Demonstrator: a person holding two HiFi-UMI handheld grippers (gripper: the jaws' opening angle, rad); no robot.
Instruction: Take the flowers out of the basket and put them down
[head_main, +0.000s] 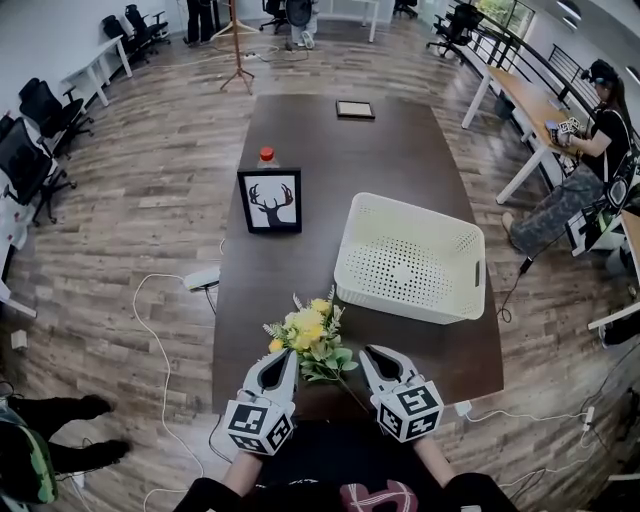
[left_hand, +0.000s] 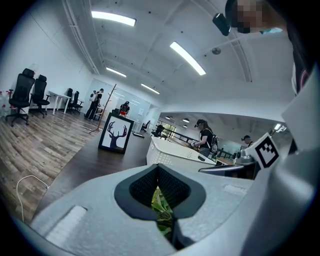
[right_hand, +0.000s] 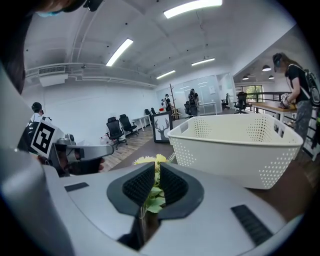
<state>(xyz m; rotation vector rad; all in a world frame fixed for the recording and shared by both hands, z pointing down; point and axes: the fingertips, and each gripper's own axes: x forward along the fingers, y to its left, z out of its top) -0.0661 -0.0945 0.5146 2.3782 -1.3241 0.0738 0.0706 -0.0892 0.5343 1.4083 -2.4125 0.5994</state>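
A bunch of yellow flowers (head_main: 309, 328) with green leaves lies low over the dark table (head_main: 300, 270), near its front edge and outside the white perforated basket (head_main: 411, 262). My left gripper (head_main: 289, 357) is shut at the bunch's left side; in the left gripper view green leaves (left_hand: 163, 212) sit pinched in the slit between its pads. My right gripper (head_main: 370, 354) is at the bunch's right, over the stem. In the right gripper view its pads close on leaves and stem (right_hand: 150, 200), with yellow blooms (right_hand: 150, 160) showing past the tips. The basket (right_hand: 235, 145) looks empty.
A framed deer picture (head_main: 270, 201) stands mid-table with a red-capped bottle (head_main: 266, 155) behind it. A small flat frame (head_main: 354, 109) lies at the far end. A seated person (head_main: 585, 165) is at the right. Cables (head_main: 165, 330) trail on the floor at the left.
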